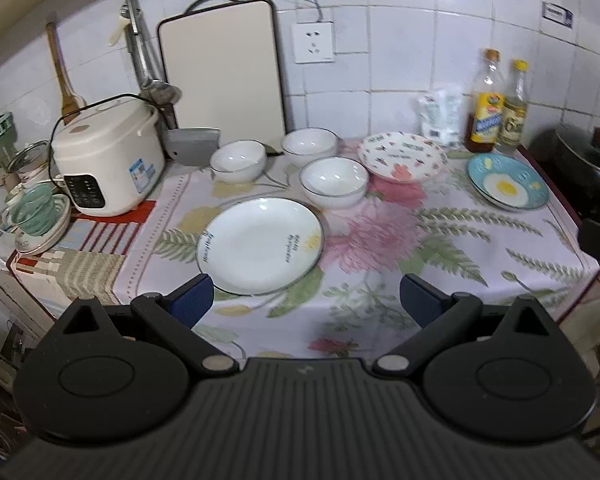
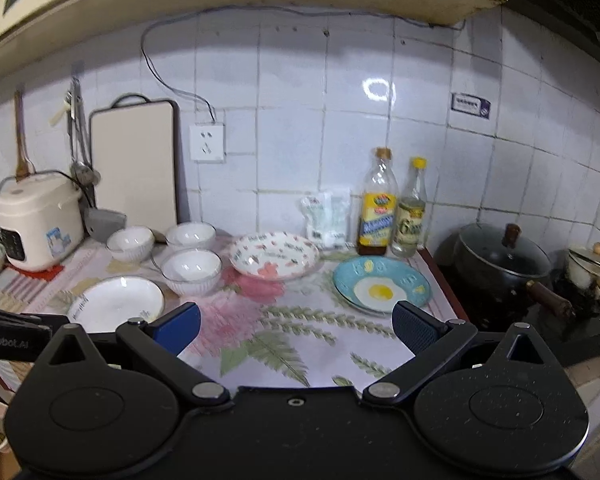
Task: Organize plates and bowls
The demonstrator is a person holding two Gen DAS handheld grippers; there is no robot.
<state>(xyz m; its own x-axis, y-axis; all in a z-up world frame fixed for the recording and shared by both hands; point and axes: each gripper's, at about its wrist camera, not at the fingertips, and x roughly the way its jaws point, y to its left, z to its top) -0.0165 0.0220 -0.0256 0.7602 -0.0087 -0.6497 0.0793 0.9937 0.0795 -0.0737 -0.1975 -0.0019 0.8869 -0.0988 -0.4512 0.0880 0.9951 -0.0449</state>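
Left gripper [image 1: 306,300]: jaws spread, empty; white plate [image 1: 260,245] just ahead of its left jaw, three white bowls [image 1: 334,181] beyond. Right gripper [image 2: 296,326]: jaws spread, empty; egg plate [image 2: 381,285] just ahead of its right jaw. Recommended: pinch each rim squarely, lift level, stack like on like.

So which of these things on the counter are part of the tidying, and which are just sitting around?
For the job:
white plate
patterned plate
egg plate
three white bowls

Just lying about:
rice cooker
two bottles
cutting board
black pot
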